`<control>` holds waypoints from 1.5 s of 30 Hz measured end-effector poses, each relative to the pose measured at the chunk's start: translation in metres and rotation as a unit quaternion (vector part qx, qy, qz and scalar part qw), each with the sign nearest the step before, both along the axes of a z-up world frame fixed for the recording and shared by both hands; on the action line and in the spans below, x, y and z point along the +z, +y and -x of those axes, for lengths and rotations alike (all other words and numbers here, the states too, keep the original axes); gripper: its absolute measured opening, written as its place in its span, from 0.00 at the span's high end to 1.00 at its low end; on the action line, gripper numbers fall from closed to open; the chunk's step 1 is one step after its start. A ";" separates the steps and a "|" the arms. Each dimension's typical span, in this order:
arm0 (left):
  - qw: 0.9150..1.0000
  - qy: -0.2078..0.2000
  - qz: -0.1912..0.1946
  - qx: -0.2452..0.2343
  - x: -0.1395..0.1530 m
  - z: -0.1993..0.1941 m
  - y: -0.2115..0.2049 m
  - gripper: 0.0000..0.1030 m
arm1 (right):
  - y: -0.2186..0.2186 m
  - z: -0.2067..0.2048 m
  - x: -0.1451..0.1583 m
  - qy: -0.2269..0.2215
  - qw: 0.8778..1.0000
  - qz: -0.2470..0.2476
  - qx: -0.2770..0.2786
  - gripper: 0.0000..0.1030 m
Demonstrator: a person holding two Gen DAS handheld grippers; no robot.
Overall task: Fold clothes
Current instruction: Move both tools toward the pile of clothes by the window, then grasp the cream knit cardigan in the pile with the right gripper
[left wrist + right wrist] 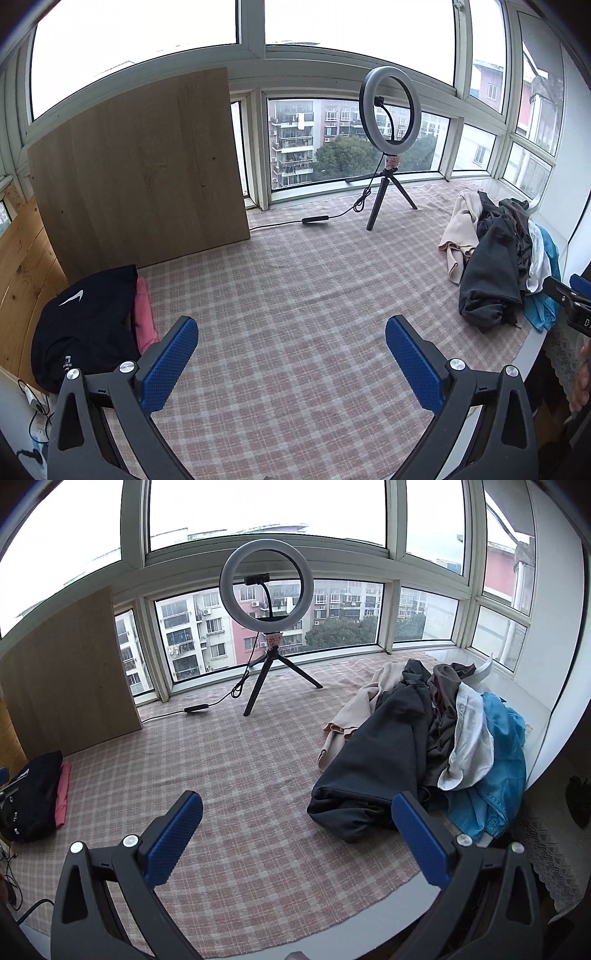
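A heap of unfolded clothes (424, 746) lies on the right of the checked cloth (240, 775): a dark grey garment (373, 760) in front, beige, white and blue ones around it. The heap also shows in the left wrist view (495, 258). A folded black garment (85, 328) lies on a pink one (142, 314) at the left; both show in the right wrist view (33, 797). My left gripper (291, 354) is open and empty above the cloth. My right gripper (295, 830) is open and empty, its right finger just in front of the dark grey garment.
A ring light on a small tripod (266, 627) stands at the back by the windows, its cable (199, 709) trailing left. A wooden board (140, 166) leans upright at the back left. The cloth's front edge (332, 923) runs below my right gripper.
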State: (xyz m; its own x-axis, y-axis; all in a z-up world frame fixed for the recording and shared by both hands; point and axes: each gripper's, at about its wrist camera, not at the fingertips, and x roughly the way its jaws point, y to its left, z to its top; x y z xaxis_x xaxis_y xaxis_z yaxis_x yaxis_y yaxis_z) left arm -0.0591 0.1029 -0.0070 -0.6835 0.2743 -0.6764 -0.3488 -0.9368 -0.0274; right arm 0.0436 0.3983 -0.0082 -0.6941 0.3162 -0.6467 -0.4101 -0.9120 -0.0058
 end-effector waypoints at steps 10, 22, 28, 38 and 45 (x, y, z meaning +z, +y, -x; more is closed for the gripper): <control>1.000 -0.001 0.003 -0.022 0.004 0.018 0.056 0.01 | 0.072 0.004 0.004 0.005 0.999 -0.002 -0.043 0.00; 0.999 0.024 0.013 0.031 0.032 0.059 0.125 0.01 | 0.216 0.130 0.021 0.003 0.999 0.029 -0.037 0.00; 0.998 0.025 0.032 0.049 0.032 0.086 0.171 0.01 | 0.260 0.185 0.013 0.007 0.999 0.023 -0.021 0.03; 0.998 -0.009 0.047 0.039 0.013 0.121 0.245 0.01 | 0.314 0.301 -0.036 -0.055 0.998 0.025 0.008 0.44; 0.997 0.000 0.061 0.044 0.013 0.144 0.292 0.01 | 0.334 0.368 -0.084 -0.107 0.994 0.011 0.014 0.44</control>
State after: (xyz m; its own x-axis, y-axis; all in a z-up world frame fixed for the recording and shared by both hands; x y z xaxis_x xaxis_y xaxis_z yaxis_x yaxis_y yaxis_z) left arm -0.2030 0.3951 0.0062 -0.7017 0.1281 -0.7009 -0.2642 -0.9603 0.0890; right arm -0.3247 0.7325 -0.0925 -0.5478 0.2821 -0.7877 -0.3754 -0.9242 -0.0699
